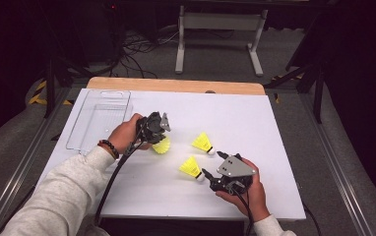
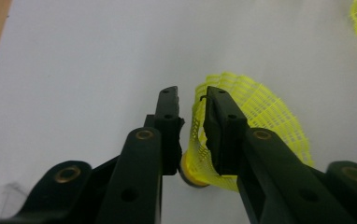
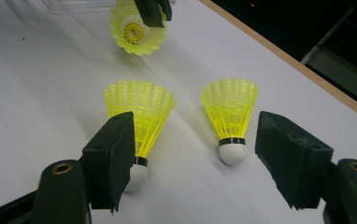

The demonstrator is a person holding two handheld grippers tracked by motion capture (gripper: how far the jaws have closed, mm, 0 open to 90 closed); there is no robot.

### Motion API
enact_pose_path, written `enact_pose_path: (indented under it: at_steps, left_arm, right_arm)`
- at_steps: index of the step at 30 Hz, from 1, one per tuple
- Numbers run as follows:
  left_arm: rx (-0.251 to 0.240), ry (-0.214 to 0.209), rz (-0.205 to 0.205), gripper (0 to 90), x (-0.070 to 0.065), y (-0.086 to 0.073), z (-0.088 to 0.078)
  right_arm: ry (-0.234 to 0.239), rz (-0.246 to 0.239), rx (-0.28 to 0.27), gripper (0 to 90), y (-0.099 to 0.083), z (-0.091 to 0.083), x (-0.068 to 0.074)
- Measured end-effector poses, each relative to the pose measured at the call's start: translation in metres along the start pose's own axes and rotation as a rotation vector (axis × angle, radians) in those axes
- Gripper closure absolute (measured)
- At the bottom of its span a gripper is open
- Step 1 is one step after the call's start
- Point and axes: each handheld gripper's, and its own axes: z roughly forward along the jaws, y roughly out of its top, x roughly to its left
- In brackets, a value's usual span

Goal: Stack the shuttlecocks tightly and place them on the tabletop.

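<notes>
- On the white tabletop (image 1: 255, 118) we see three yellow shuttlecocks near the middle.
- Left tongs (image 1: 162, 139) are clenched on the skirt of one shuttlecock (image 2: 251, 121), held just above the surface.
- Right tongs (image 3: 193, 154) are released, jaws wide, at the near right.
- Between those jaws lie the nearer shuttlecock (image 1: 192, 168) and the farther shuttlecock (image 1: 203, 143), apart.
- At the far left sits a clear tray (image 1: 78, 129).

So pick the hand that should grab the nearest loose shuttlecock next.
Right. The right gripper is open beside the nearer loose shuttlecock, while the left gripper is already shut on another shuttlecock.
</notes>
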Motion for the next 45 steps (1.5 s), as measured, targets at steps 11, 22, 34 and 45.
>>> enact_pose_path:
  at_steps: [11,22,34,45]
  left_arm:
    - [0.01,-0.022,0.002,73.8,-0.003,0.017,0.014]
    - [-0.044,-0.032,-0.028,63.4,-0.001,0.015,0.009]
    - [-0.172,-0.012,-0.067,48.2,0.002,0.006,-0.015]
    - [-0.349,0.016,-0.099,40.5,0.0,-0.016,-0.05]
  right_arm:
    - [0.01,-0.015,0.014,29.1,-0.001,0.001,0.003]
    - [0.011,-0.012,0.012,28.1,0.0,0.001,0.003]
    - [0.009,-0.001,0.001,26.2,0.0,-0.001,0.002]
    - [0.009,0.006,-0.006,25.7,0.0,0.0,0.001]
